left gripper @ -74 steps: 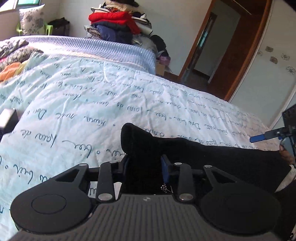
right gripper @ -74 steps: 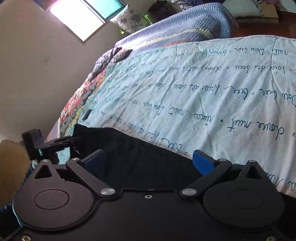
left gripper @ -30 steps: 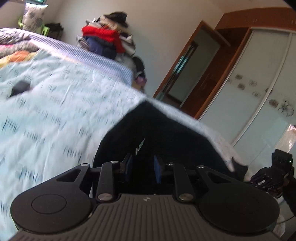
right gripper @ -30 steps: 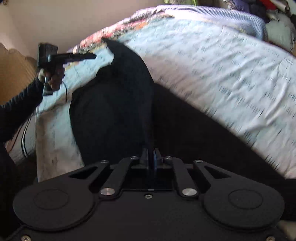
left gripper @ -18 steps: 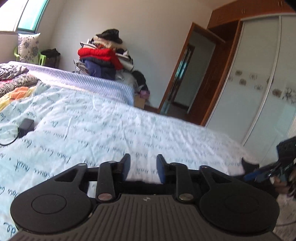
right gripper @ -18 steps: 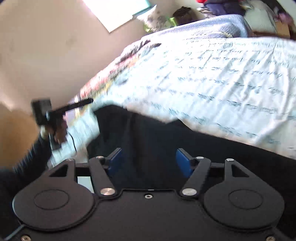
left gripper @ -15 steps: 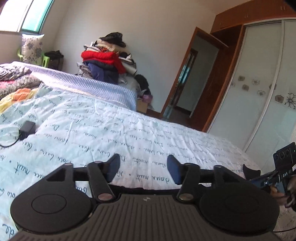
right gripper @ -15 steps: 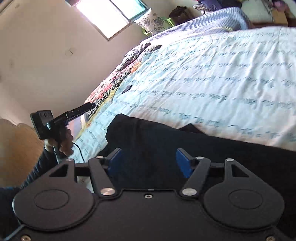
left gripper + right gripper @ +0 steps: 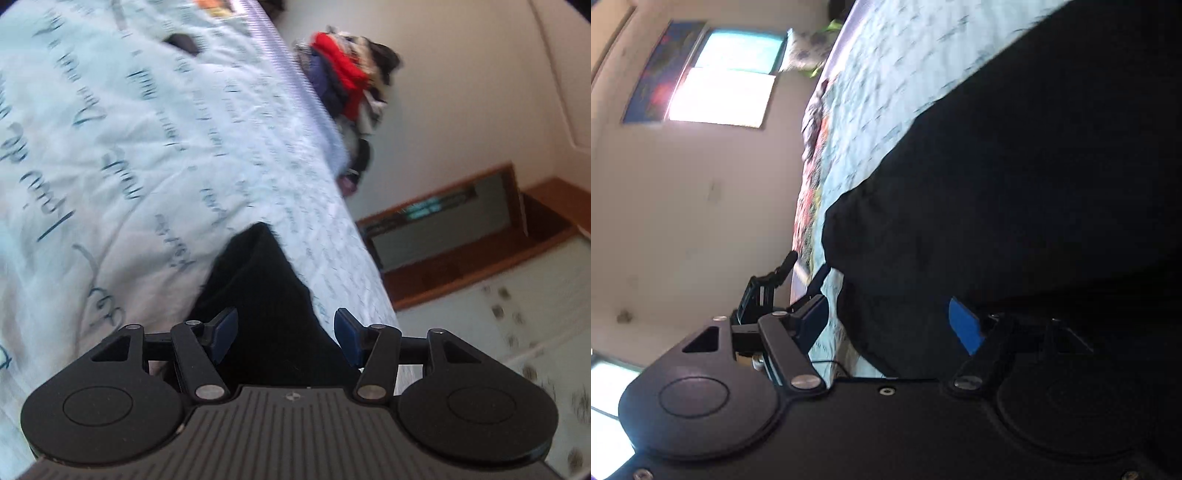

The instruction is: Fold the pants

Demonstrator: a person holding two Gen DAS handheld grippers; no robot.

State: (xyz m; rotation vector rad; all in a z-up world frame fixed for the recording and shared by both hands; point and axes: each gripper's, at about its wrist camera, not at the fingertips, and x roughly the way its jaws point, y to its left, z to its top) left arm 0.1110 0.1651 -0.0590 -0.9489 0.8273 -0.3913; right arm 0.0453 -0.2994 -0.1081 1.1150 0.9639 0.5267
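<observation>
- The left gripper [image 9: 286,334] has its blue pads spread wide, nothing pinched; a peak of the black pants [image 9: 266,306] rises just ahead, between the fingers.
- The right gripper [image 9: 890,323] is likewise spread, the pants [image 9: 1015,206] lying ahead on the lettered bedspread [image 9: 140,147].
- Beyond the left gripper: a clothes pile [image 9: 343,85].

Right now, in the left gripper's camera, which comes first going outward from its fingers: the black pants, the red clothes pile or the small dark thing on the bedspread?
1. Black pants, between the open left gripper.
2. Small dark thing, upper left on the bedspread.
3. Red clothes pile, beyond the bed's far edge.
</observation>
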